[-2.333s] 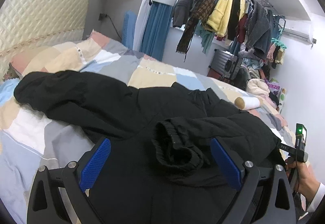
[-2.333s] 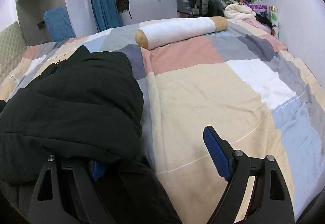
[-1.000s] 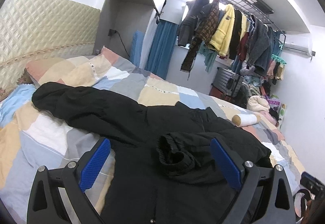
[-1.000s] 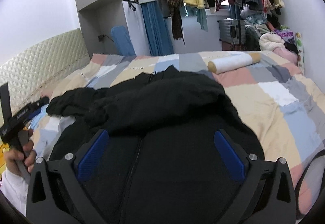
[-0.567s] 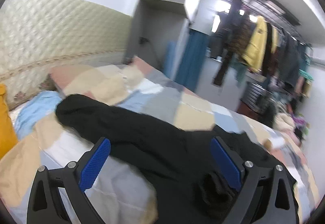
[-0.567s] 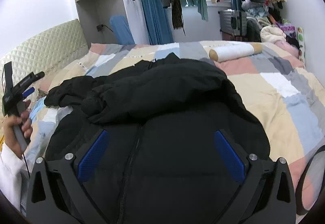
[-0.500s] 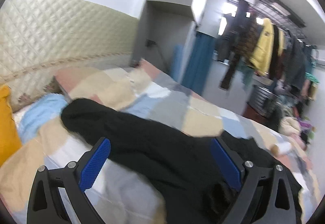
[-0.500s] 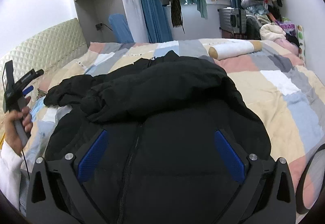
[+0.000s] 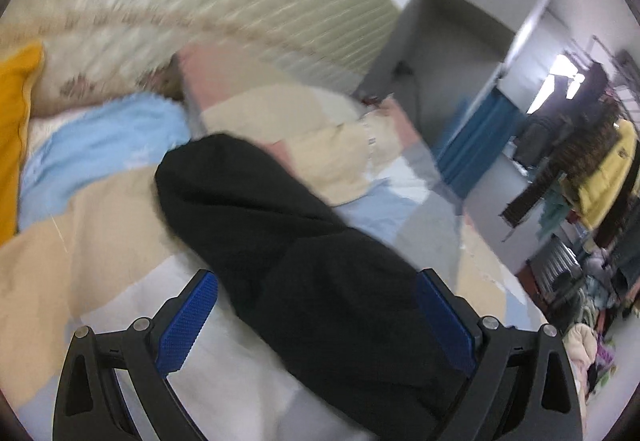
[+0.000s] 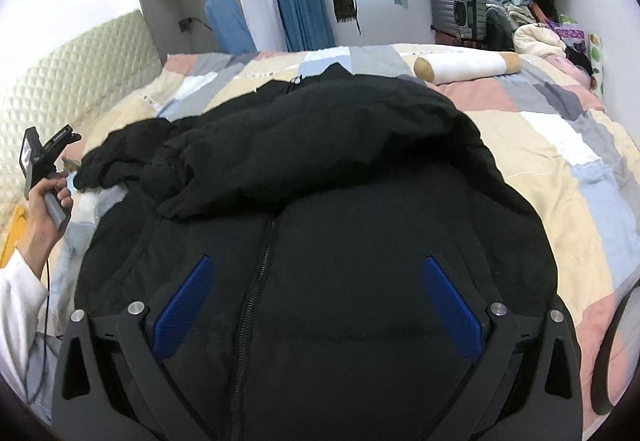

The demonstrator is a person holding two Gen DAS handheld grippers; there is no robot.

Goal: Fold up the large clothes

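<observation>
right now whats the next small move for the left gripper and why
Probably lower the left gripper onto the outstretched sleeve and close near its cuff. Its jaws stand open astride that sleeve, which lies flat on the patchwork quilt, while the other sleeve is already folded across the black jacket.

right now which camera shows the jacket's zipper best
The right wrist view. The zipper runs down the front of the black jacket, sharp and near the frame's centre. The left wrist view is motion-blurred and shows only one sleeve stretched across the patchwork quilt, with no zipper visible.
</observation>
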